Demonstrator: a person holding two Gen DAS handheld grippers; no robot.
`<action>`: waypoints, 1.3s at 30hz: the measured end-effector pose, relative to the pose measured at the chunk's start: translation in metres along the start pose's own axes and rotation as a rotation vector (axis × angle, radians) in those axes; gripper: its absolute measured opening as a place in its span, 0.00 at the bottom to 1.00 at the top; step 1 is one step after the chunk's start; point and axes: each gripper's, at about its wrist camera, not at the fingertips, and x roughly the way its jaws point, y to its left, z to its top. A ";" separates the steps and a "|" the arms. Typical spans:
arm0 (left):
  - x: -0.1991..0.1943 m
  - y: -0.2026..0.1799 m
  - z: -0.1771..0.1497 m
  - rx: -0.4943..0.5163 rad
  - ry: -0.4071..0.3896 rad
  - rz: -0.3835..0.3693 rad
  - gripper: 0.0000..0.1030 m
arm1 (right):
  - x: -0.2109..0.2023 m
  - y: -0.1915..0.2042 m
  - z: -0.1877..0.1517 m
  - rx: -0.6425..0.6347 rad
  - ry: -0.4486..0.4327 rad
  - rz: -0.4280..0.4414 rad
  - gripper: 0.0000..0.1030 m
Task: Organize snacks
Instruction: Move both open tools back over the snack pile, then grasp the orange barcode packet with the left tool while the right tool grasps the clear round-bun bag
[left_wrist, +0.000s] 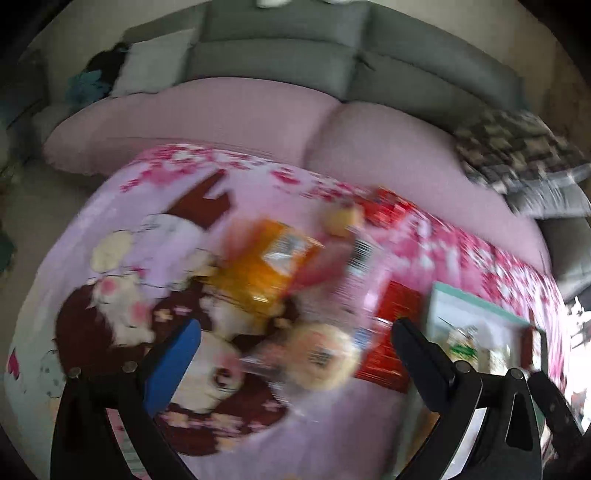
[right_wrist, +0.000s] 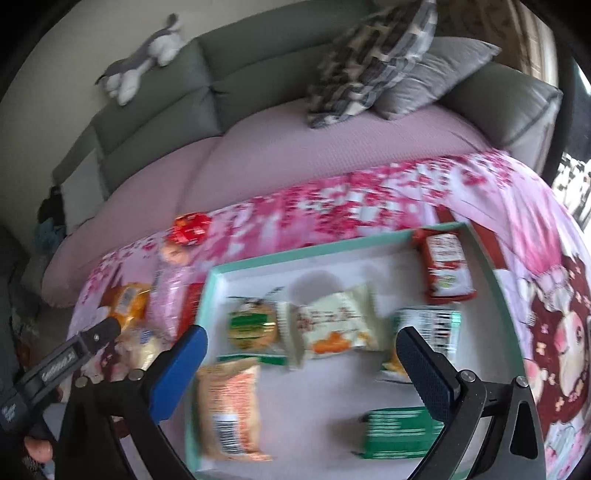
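My left gripper (left_wrist: 295, 328) is open and empty, just above a loose pile of snacks on the pink cartoon blanket (left_wrist: 110, 258): a round pale pastry pack (left_wrist: 321, 354), an orange packet (left_wrist: 258, 266), a pink packet (left_wrist: 354, 273) and a red packet (left_wrist: 391, 332). The view is blurred. My right gripper (right_wrist: 301, 336) is open and empty over the teal-rimmed tray (right_wrist: 332, 243). The tray holds a red packet (right_wrist: 445, 266), a round green-label cookie (right_wrist: 253, 325), a white packet (right_wrist: 332, 321), an orange bag (right_wrist: 229, 402) and a green packet (right_wrist: 399, 432). The left gripper (right_wrist: 99, 332) shows at left.
A grey sofa (right_wrist: 155, 107) with a pink seat cover (right_wrist: 295, 147) lies behind the blanket, with patterned cushions (right_wrist: 373, 55) and a plush toy (right_wrist: 144, 55). A round red snack (right_wrist: 192, 229) and a small yellow one (left_wrist: 341, 219) lie at the blanket's far edge.
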 end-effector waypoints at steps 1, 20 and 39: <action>-0.002 0.013 0.002 -0.028 -0.010 0.019 1.00 | 0.001 0.009 -0.001 -0.019 0.003 0.013 1.00; -0.014 0.150 0.004 -0.252 -0.051 0.184 1.00 | 0.033 0.129 -0.036 -0.205 0.073 0.174 1.00; 0.043 0.124 0.001 -0.015 0.132 0.183 1.00 | 0.070 0.162 -0.047 -0.243 0.132 0.100 0.97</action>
